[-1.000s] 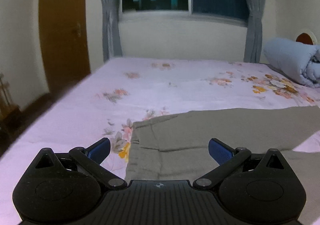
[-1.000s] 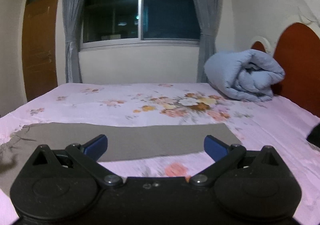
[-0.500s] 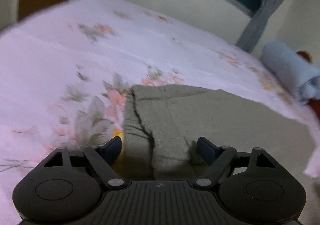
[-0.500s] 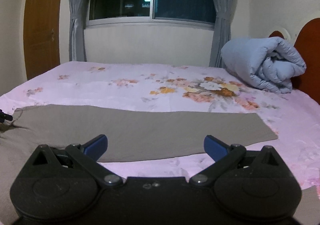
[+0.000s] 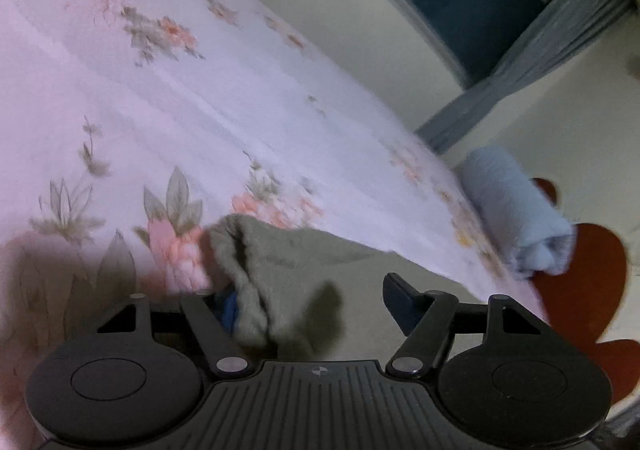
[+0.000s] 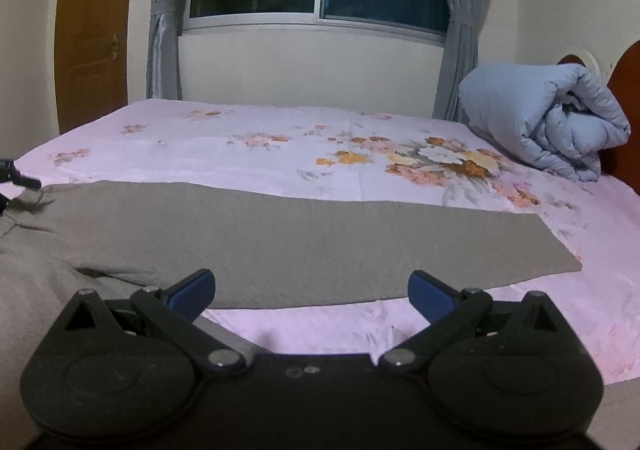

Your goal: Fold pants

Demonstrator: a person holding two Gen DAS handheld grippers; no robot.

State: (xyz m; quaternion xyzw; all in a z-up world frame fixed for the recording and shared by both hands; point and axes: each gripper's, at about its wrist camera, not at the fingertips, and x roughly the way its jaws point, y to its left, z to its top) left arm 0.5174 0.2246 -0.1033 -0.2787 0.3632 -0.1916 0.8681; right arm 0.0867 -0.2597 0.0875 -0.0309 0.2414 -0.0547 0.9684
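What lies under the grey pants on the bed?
The grey pants lie flat on the pink floral bedsheet, which shows all around them. The part of the sheet under the cloth is covered, so anything else there cannot be seen.

Bed [image 6: 280, 154] under a pink sheet printed with flowers, orange and white clusters toward the far right. Grey pants [image 6: 248, 242] spread flat across the near part, one leg running right, its hem just short of the right edge; bunched and creased at the left end [image 5: 280, 270]. Rolled pale blue quilt [image 6: 548, 122] at the far right, against the headboard. Bare sheet between pants and quilt, and across the far side.
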